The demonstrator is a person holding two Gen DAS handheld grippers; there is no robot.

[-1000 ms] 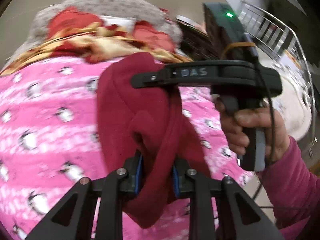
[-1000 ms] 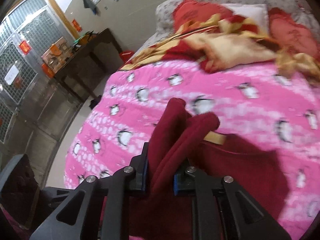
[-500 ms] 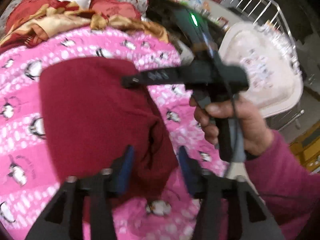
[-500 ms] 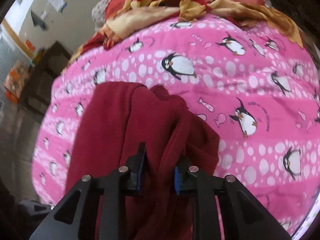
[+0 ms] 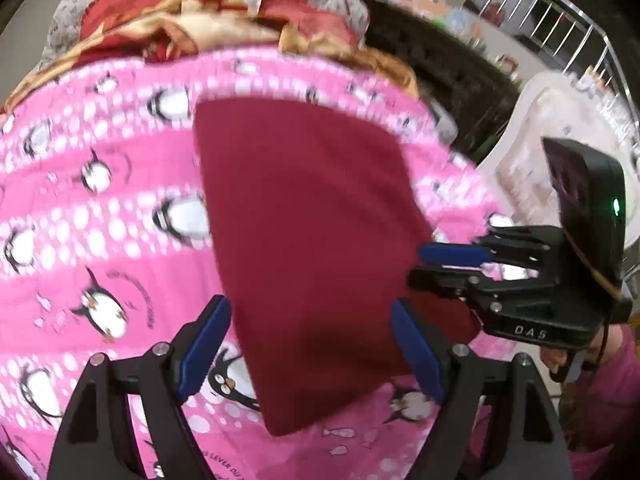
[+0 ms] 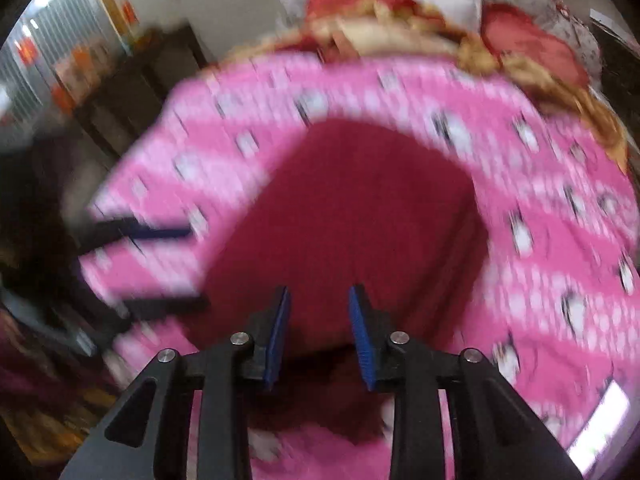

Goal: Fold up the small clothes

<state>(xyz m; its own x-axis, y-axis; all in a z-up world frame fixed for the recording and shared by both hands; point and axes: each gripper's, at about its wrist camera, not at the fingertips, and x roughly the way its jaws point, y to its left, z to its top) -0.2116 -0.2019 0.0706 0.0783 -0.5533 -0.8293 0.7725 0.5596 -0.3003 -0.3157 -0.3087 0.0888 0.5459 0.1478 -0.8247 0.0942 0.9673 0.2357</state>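
A dark red garment (image 5: 312, 240) lies folded flat on the pink penguin blanket (image 5: 100, 200). My left gripper (image 5: 310, 340) is open, its blue pads apart over the garment's near edge. My right gripper (image 6: 318, 328) is open and empty above the garment (image 6: 352, 216); that view is blurred. The right gripper also shows in the left wrist view (image 5: 444, 268) at the garment's right edge, and the left gripper shows blurred in the right wrist view (image 6: 168, 264) at the left.
A red and gold quilt (image 5: 216, 28) is heaped at the head of the bed. A white chair (image 5: 560, 152) and a metal railing (image 5: 568, 28) stand right of the bed. A dark table (image 6: 132, 80) stands to the left.
Both grippers have let go of the red garment and opened. The garment now lies flat and folded on the blanket. Both grippers have drawn back toward its near edge.
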